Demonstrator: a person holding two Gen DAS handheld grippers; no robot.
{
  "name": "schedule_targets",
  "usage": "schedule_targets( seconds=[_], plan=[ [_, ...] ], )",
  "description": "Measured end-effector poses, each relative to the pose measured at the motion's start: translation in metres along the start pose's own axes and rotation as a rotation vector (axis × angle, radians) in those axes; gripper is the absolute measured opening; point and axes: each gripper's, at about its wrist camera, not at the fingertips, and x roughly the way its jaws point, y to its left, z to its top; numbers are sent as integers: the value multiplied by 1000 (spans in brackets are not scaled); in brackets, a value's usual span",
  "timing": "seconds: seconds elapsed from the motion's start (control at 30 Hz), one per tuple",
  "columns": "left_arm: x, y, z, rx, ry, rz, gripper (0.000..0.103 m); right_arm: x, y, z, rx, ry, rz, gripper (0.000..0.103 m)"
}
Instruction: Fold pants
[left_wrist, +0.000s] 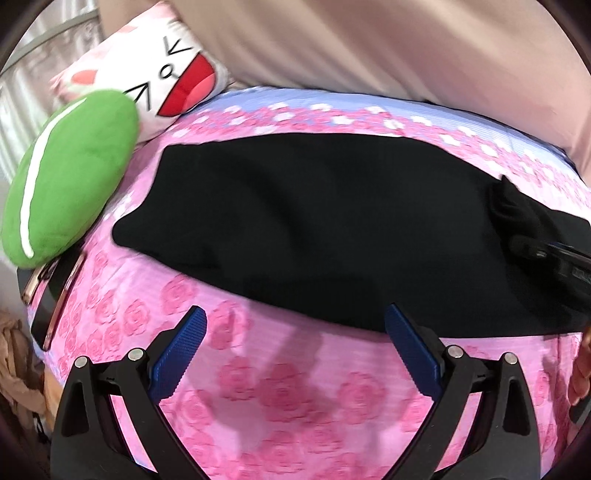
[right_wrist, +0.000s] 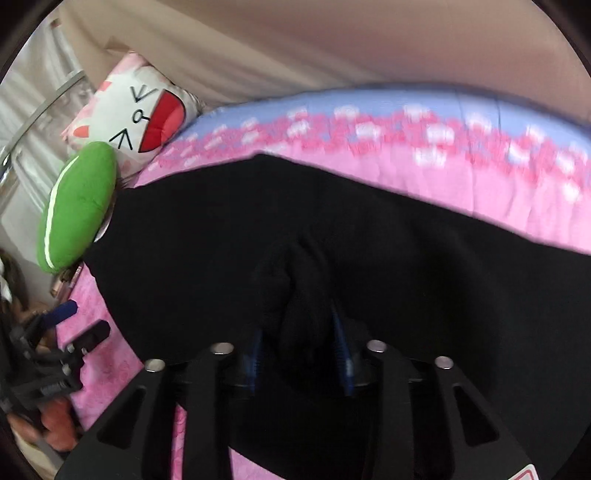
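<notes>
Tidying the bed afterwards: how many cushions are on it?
2: a green cushion at the bed's far left, and a white cat-face cushion just behind it, by the curtain. Others may lie out of view.

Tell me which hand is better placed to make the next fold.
Right, probably: its tongs are already clamped on a bunch of the black pants. The left tongs hang open and empty above the bedsheet.

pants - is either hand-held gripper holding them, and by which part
The right hand-held gripper pinches a bunched fold of the black pants; the left hand-held gripper is open, holding nothing.
</notes>
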Motion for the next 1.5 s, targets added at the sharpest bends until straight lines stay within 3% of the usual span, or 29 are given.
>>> schedule_targets(
  seconds=[0.03,0.1,0.23,0.33,0.4,0.53,0.57,0.63,0.73,0.83,0.9,1.0,1.17,1.27,1.37,1.43,1.47,1.5],
  plan=[
    [1,4,0,-6,2,0,95,-9,-1,-2,10,-2,35,56],
    [0,12,0,-23,1,-3,95,-44,-10,-6,27,-63,19,56],
    [-3,14,3,-43,-7,-28,95,-116,-59,-30,118,-171,-174,63],
    [-3,5,6,-44,-3,-61,95,-138,-109,-56,264,-144,-272,64],
    [-2,-5,7,-39,6,-83,95,-136,-139,-75,381,-113,-244,64],
    [-5,-23,7,-32,17,-96,95,-116,-153,-91,456,-97,-118,64],
    [-6,-26,7,-29,18,-96,95,-105,-152,-92,466,-95,-62,60],
    [-11,-31,5,-18,16,-94,95,-95,-141,-89,432,-114,-92,32],
    [-17,-35,4,-7,18,-82,95,-106,-134,-89,411,-152,-76,16],
    [-23,-37,3,-10,19,-77,95,-139,-144,-93,393,-209,-99,14],
    [-25,-40,3,-6,17,-68,95,-152,-149,-98,381,-213,-91,14],
    [-27,-46,2,3,19,-67,95,-167,-158,-106,361,-211,-146,14],
    [-30,-61,1,36,21,-72,95,-215,-201,-142,453,-249,-229,14],
    [-26,-73,-2,55,30,-78,95,-240,-225,-165,516,-278,-297,16],
    [-17,-84,-5,74,53,-82,95,-242,-240,-179,542,-239,-370,32],
    [-12,-90,-6,81,60,-69,95,-251,-218,-177,494,-268,-553,36],
    [-11,-92,-7,81,59,-61,95,-256,-205,-173,453,-303,-588,41],
    [-9,-93,-8,82,59,-50,95,-261,-182,-165,388,-348,-574,57]
  ],
)
